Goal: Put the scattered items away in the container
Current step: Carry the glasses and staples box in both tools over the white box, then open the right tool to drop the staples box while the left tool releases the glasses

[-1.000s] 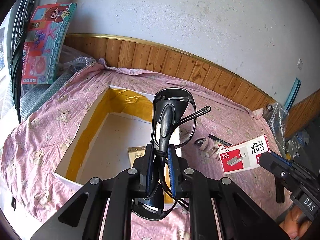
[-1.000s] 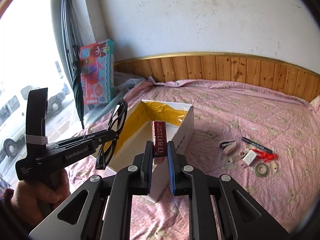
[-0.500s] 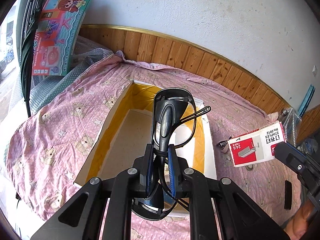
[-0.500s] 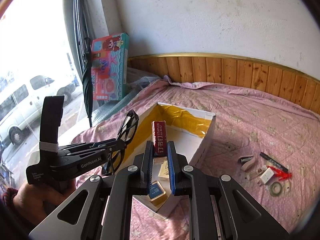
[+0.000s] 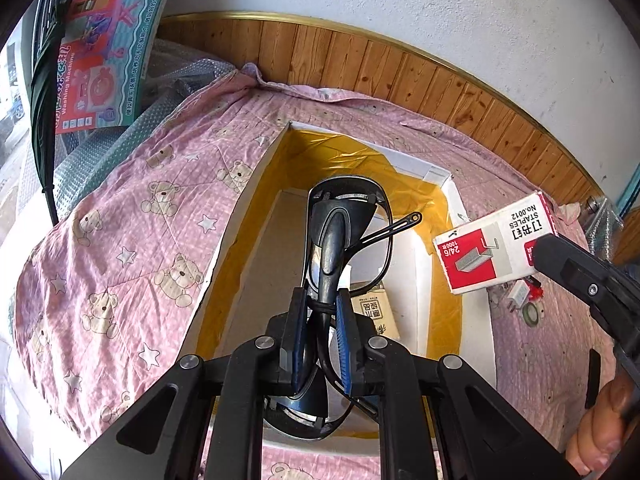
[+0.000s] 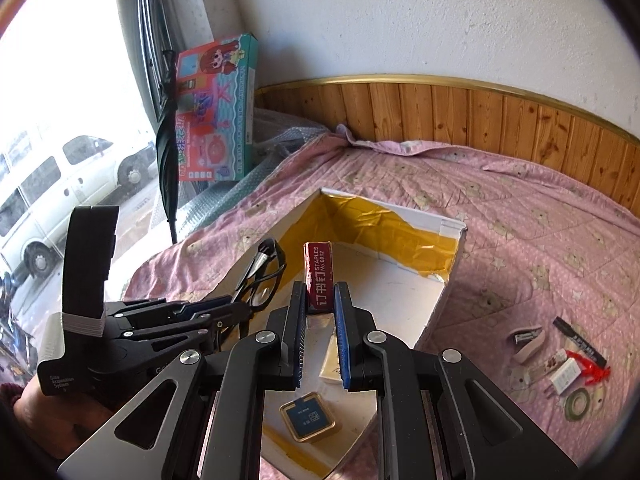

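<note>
Bed [image 6: 520, 216] with pink bear-print quilt carries everything. White cardboard box with yellow tape lining [image 5: 444, 184], open top, sits mid-bed, nearer the window-side edge; inside it a tan paper packet [image 5: 374, 312] and a small blue gold-rimmed tin [image 6: 307, 416]. Left gripper [image 5: 320, 320], jaws clamped on black-framed sunglasses [image 5: 344, 232], long axis pointing away along the jaws, hovering over the box interior. Right gripper [image 6: 320, 316], jaws clamped on red-and-white cardboard staple box [image 6: 319, 276], upright, above the box's near end. Both loads look already above the opening, so next move is likely straight down and release; either hand about equally near. Small leftovers lie outside on the quilt toward the right edge: stapler [image 6: 528, 340], black marker [image 6: 580, 340], tape roll [image 6: 578, 402].
</note>
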Tool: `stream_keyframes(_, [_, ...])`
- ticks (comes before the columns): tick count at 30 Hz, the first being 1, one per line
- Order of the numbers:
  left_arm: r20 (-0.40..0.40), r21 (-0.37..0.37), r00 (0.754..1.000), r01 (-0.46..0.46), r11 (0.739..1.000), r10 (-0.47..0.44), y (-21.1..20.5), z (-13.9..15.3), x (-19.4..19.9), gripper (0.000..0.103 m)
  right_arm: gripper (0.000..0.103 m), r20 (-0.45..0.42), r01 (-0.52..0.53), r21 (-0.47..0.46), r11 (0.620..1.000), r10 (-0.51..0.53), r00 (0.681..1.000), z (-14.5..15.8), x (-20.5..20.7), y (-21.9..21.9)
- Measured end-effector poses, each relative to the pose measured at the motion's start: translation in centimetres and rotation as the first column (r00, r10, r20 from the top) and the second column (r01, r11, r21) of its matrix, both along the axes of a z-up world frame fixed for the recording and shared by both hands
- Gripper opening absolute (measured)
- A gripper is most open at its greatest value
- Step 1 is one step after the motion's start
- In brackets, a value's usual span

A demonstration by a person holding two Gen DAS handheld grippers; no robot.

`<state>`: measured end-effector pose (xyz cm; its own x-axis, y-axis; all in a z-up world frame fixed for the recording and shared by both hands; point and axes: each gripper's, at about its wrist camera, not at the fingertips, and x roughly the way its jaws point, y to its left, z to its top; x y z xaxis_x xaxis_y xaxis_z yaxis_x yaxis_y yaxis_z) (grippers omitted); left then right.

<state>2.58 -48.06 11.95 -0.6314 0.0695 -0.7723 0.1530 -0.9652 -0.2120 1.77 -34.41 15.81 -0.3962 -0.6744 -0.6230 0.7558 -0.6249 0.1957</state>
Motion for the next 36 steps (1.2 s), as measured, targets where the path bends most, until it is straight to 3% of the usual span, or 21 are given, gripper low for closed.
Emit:
stream_keyframes(18, [0.064,-0.016,0.998,0.017,1.000,-0.016,0.1,-2.1,-3.1,0.015,0.014,0.104,-0.016,0.122,0.992,0.003,0.995,-3.5,-7.5,-5.2])
stream_keyframes(21, [0.075,-0.013,0.997,0.016,1.000,-0.015,0.0,-2.4,-3.6,0.016,0.018,0.125,-0.026,0.128,0.991,0.010,0.992,-4.2,-8.5,-6.0])
stream_keyframes(22, [0.077,-0.011,0.997,0.014,1.000,-0.013,0.0,-2.5,-3.7,0.016,0.019,0.135,-0.023,0.124,0.992,0.007,0.991,-4.5,-8.8,-6.1])
stream_keyframes(23, [0.082,-0.008,0.997,0.014,1.000,-0.014,0.0,-2.6,-3.9,0.017,0.030,0.134,-0.011,0.120,0.993,-0.006,0.991,-4.7,-9.1,-6.1])
stream_keyframes(25, [0.099,0.003,0.995,0.018,1.000,-0.018,0.0,-2.9,-4.2,0.026,0.040,0.127,0.014,0.117,0.993,-0.029,0.991,-4.9,-9.4,-5.6])
stream_keyframes(27, [0.093,-0.004,0.996,0.003,1.000,-0.003,0.0,-2.9,-4.0,0.031,0.040,0.139,0.035,0.095,0.995,-0.048,0.989,-5.1,-9.4,-4.8])
stream_keyframes(36, [0.078,0.015,0.997,-0.029,0.999,0.028,-0.5,-2.6,-2.3,0.031,0.040,0.205,0.114,0.007,0.994,-0.112,0.972,-5.7,-7.4,-0.4])
